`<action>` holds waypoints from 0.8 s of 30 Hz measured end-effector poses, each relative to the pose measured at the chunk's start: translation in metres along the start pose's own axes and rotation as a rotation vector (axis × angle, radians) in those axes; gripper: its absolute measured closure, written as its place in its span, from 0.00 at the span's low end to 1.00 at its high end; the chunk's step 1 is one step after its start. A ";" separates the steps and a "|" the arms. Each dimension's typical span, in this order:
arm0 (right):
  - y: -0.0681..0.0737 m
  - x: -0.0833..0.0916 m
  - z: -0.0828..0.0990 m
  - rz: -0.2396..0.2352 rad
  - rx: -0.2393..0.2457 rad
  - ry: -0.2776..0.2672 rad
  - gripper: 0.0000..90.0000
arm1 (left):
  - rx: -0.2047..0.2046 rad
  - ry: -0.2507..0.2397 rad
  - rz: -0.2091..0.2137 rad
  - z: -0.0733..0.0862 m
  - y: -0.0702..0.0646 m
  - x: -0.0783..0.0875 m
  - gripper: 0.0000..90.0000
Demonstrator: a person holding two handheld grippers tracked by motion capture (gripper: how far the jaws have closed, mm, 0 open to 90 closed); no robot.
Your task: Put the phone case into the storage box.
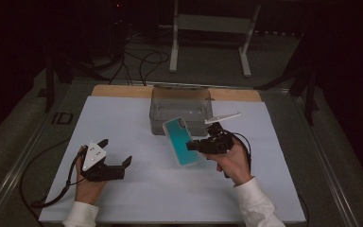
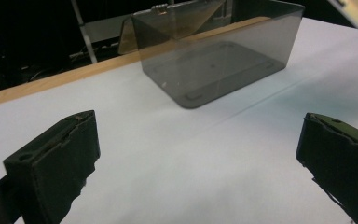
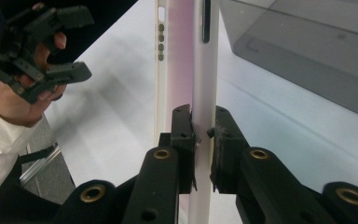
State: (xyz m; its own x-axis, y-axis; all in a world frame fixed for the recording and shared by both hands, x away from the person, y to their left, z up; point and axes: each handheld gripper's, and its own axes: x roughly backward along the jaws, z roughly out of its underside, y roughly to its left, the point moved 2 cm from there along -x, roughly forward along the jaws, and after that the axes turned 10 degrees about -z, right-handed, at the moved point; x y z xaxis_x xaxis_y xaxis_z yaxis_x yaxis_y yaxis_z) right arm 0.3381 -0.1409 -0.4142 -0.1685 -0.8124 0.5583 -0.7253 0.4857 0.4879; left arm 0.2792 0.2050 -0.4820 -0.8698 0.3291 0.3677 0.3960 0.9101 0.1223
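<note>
A phone in a teal case is held off the white sheet, tilted, just in front of the clear smoky box. My right gripper is shut on the phone's right edge. In the right gripper view the phone stands edge-on, white and pinkish, squeezed between the two black jaws, and the gripper's point lies on that edge. My left gripper rests low at the left of the sheet, open with nothing between its jaws. The left gripper view looks past the gripper at the box.
The white sheet covers a wooden board on a grey table. The box is open-topped and empty. A white metal stand and dark cables lie beyond the table's far edge. The other hand with its gripper shows upper left.
</note>
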 end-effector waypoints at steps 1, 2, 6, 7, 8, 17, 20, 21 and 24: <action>0.000 0.000 0.000 0.000 0.000 0.000 0.91 | 0.000 0.000 0.000 0.000 0.000 0.000 0.00; 0.000 0.001 -0.002 0.002 0.001 -0.005 0.91 | 0.003 0.010 -0.008 0.005 0.002 0.002 0.00; 0.001 0.002 -0.005 0.006 -0.002 -0.010 0.91 | 0.029 0.010 -0.023 0.012 0.007 0.007 0.00; 0.001 0.002 -0.008 0.011 -0.004 -0.012 0.91 | 0.035 0.010 -0.029 0.014 0.008 0.008 0.00; 0.001 0.002 -0.008 0.011 -0.004 -0.012 0.91 | 0.036 0.014 -0.034 0.015 0.010 0.010 0.00; 0.000 0.000 -0.018 0.050 -0.021 -0.014 0.91 | 0.042 0.023 -0.061 0.028 0.011 0.012 0.00; -0.001 0.001 -0.022 0.058 -0.023 -0.017 0.91 | 0.030 0.024 -0.065 0.029 0.008 0.011 0.00; -0.001 0.001 -0.024 0.061 -0.024 -0.019 0.91 | 0.026 0.027 -0.070 0.030 0.008 0.010 0.00; -0.001 0.001 -0.027 0.064 -0.021 -0.023 0.91 | 0.026 0.026 -0.078 0.030 0.007 0.010 0.00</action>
State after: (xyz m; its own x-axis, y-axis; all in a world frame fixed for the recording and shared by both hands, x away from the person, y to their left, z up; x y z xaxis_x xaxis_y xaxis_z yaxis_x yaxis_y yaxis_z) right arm 0.3564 -0.1338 -0.3958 -0.2294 -0.7865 0.5734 -0.6981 0.5434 0.4661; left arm 0.2640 0.2224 -0.5054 -0.8895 0.2508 0.3820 0.3196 0.9389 0.1277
